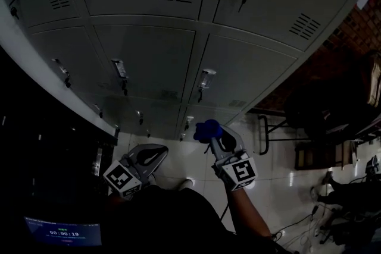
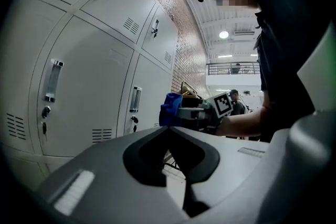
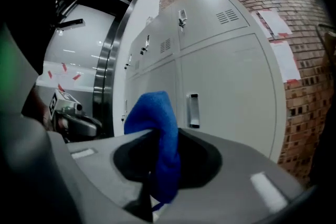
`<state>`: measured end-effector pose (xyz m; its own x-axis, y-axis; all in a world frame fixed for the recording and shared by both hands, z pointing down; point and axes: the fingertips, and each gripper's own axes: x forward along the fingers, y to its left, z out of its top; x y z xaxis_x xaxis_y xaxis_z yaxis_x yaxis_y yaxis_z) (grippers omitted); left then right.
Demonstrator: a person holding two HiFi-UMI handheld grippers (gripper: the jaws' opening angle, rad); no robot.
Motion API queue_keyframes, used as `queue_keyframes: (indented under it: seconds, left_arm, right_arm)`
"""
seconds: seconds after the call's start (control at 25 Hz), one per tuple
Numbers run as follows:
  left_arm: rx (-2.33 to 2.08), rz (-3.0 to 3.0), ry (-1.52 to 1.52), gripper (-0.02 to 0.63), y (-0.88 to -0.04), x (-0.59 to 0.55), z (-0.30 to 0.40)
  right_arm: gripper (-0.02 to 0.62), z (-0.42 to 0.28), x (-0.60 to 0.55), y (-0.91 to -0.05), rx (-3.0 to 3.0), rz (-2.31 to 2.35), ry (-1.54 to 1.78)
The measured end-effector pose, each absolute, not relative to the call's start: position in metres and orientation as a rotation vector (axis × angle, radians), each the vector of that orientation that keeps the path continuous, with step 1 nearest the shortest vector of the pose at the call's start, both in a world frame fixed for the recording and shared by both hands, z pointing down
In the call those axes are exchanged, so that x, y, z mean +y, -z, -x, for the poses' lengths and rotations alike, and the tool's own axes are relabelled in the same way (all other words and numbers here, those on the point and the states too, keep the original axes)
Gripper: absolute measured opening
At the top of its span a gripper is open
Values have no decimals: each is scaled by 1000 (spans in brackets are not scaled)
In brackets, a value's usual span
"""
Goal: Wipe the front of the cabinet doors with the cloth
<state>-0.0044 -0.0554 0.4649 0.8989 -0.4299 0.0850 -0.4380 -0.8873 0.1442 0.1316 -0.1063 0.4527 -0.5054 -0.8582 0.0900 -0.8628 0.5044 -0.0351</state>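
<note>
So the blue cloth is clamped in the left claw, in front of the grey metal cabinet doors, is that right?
Not quite. The crumpled blue cloth is clamped in the right claw, not the left; the right gripper view shows it between that claw's jaws. It is indeed in front of the grey metal cabinet doors.

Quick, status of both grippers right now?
Left gripper: closed, nothing between its jaws.
Right gripper: closed on the blue cloth.

head: looks steeply down, near cabinet doors (image 1: 143, 62) | gripper views: low, facing each other | shared: same doors
</note>
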Motion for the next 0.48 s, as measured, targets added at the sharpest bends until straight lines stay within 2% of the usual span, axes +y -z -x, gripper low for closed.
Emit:
queue_keyframes:
  seconds: [0.2,0.48]
  left_arm:
    - [-692,-2933,-61,0,-460,-65,29]
    - [-669,-2945,-38,0,-458,-64,43]
  right_arm:
    - [71,-75,-84,-429,-2752,-1415,-96]
    - [71,-36,-69,-436,-2755,-1331,-120]
